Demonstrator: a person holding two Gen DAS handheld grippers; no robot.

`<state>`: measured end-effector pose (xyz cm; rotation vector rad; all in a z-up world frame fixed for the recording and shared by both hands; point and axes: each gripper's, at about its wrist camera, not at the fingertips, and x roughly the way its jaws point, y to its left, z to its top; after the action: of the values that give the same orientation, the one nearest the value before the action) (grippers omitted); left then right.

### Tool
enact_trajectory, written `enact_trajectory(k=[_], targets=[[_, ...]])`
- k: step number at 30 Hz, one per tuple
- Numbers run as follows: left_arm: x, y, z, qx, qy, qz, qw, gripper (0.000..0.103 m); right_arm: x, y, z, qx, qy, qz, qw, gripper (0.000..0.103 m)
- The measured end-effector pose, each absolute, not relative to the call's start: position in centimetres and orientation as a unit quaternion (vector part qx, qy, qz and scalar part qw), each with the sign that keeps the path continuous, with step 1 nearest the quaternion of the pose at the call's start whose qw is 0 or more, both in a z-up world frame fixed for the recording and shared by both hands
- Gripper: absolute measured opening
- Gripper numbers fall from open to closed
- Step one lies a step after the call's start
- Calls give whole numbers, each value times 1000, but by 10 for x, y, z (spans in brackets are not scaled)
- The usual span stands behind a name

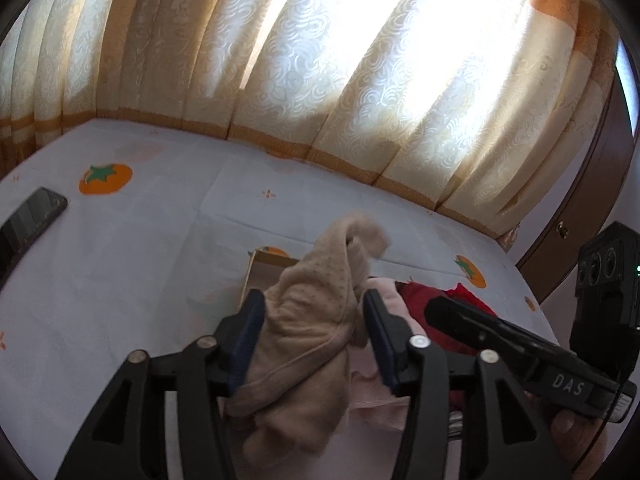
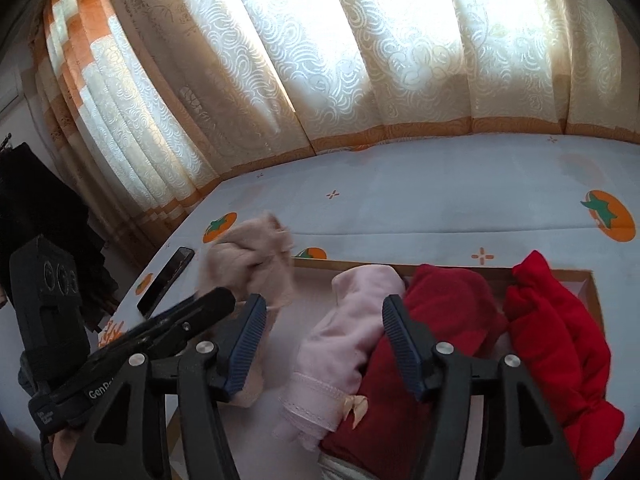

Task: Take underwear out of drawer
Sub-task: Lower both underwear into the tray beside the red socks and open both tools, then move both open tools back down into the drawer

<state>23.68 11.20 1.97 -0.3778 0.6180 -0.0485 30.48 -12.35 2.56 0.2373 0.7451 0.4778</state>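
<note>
The bed, with wide free room up to the curtain, carries the drawer. Beige underwear hangs over the drawer's left edge between the apart fingers of the left gripper. The right gripper stands apart around the pink underwear.

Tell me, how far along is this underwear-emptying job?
Begun, not finished. Done: the beige underwear looks lifted out of the drawer, hanging blurred between the open left tongs. In hand: the right tongs stand open around the pink underwear, not yet gripping. Left: that pink piece and two red pieces lie in the drawer.
</note>
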Motion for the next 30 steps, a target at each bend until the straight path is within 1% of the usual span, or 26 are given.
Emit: enact_trajectory(k=[1,2,3,13,15,18,22,30], targets=[[234,111,22,-180,299,-21,937,62,300,-125,28,115,356,230,898,63],[233,110,23,-177,297,-20,938,70,297,-126,30,119,355,232,898,63],[231,109,25,-174,295,-17,940,74,293,-127,32,124,355,233,897,63],[182,92,30,-150,273,-55,949,74,216,-133,59,114,355,274,887,66],[170,87,31,-150,269,-64,949,74,198,-136,65,111,349,281,887,69],[150,79,33,-148,263,-79,950,74,175,-140,69,102,342,289,888,71],[118,67,37,-144,252,-103,951,74,143,-143,70,93,339,300,887,71],[51,45,32,-114,239,-133,955,79,80,-157,63,56,339,306,888,72]])
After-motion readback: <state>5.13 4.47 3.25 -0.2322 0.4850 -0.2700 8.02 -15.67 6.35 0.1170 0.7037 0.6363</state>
